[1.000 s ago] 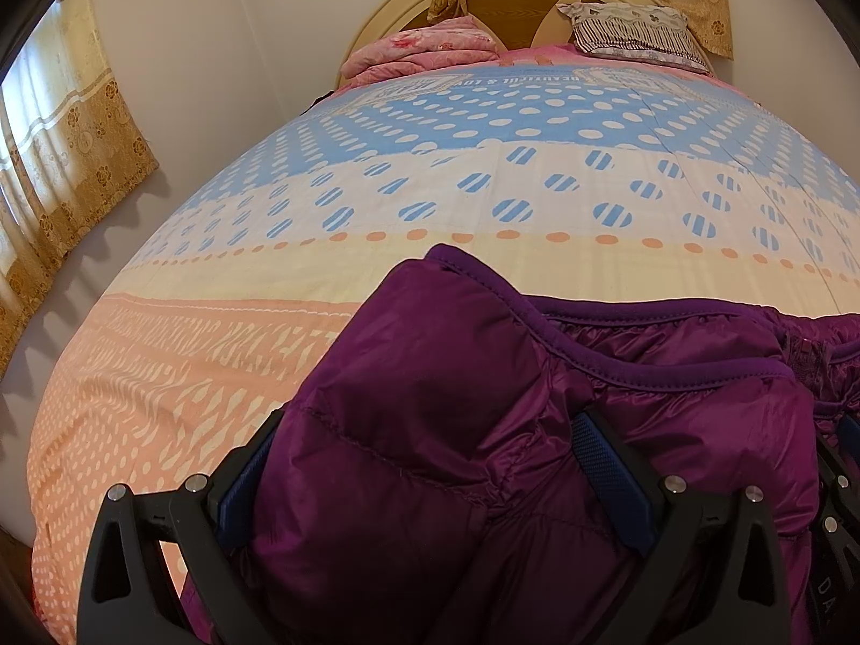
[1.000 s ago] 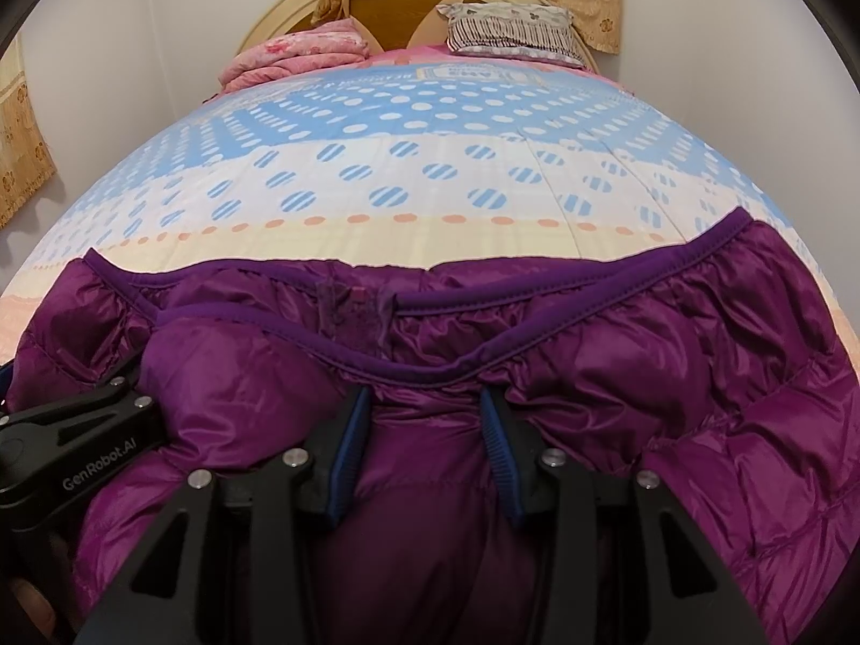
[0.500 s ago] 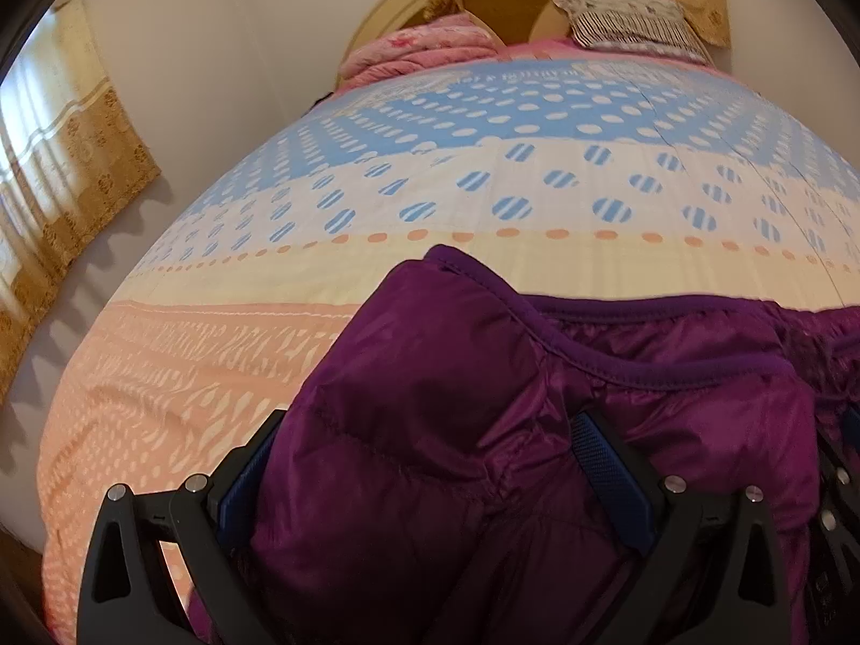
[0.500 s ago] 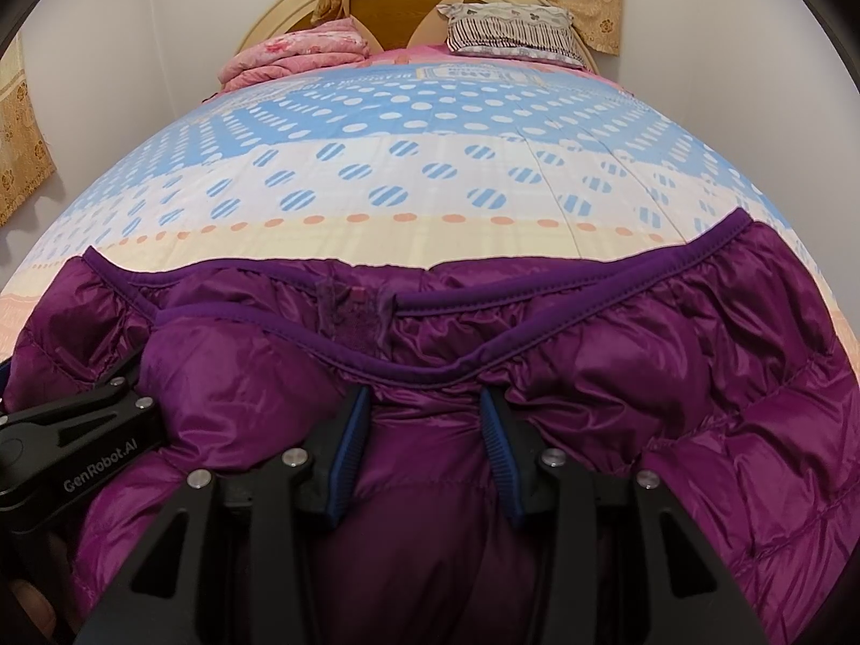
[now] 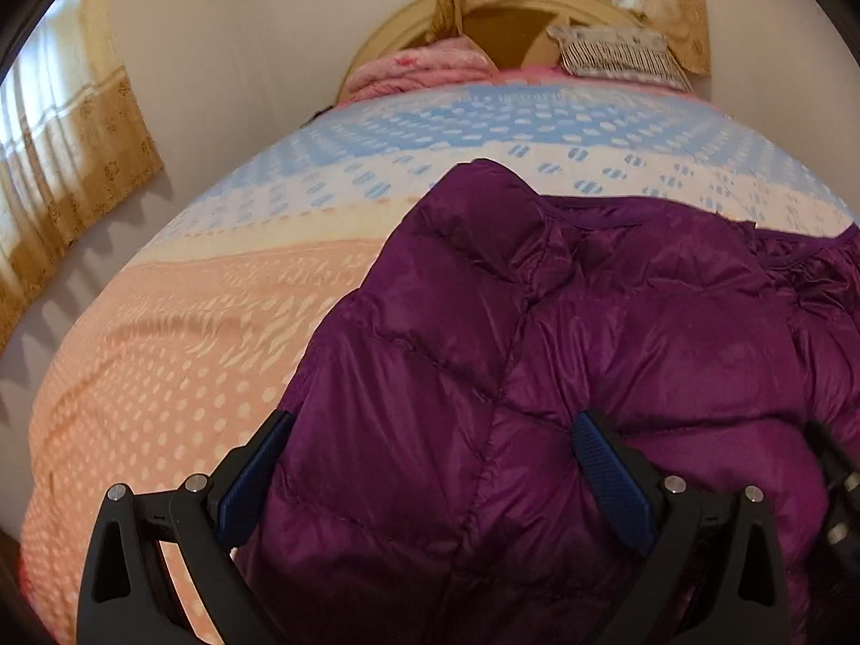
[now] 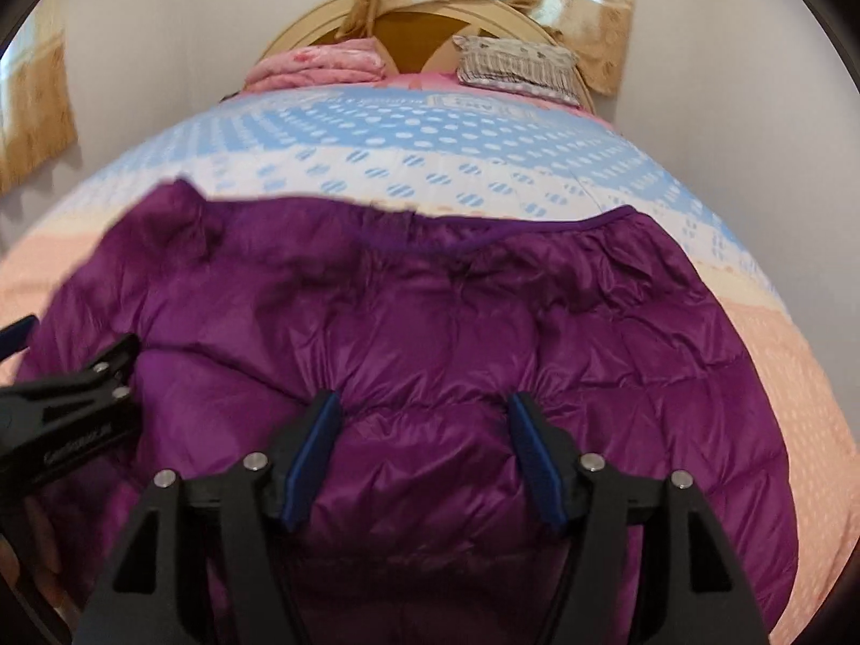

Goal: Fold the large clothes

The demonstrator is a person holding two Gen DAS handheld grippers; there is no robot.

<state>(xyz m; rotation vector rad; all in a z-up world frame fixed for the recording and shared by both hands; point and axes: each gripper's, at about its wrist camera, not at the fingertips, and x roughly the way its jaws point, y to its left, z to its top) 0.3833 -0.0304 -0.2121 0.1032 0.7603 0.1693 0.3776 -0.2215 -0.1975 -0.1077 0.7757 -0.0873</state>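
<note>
A purple quilted down jacket lies bunched on the patterned bedspread. It also fills the lower half of the right wrist view. My left gripper has its jaws spread wide with jacket fabric bulging between them. My right gripper also has its jaws apart, with a puffed panel of the jacket between them. The left gripper's black body shows at the left of the right wrist view, resting on the jacket. Both views are blurred by motion.
The bed runs away to a round wooden headboard. A folded pink blanket and a striped pillow lie at its head. Yellow curtains hang on the left wall.
Both grippers have risen and pulled back, so more of the jacket and the wall shows. The right gripper's jaws have opened wider. The jacket's left edge has lifted.
</note>
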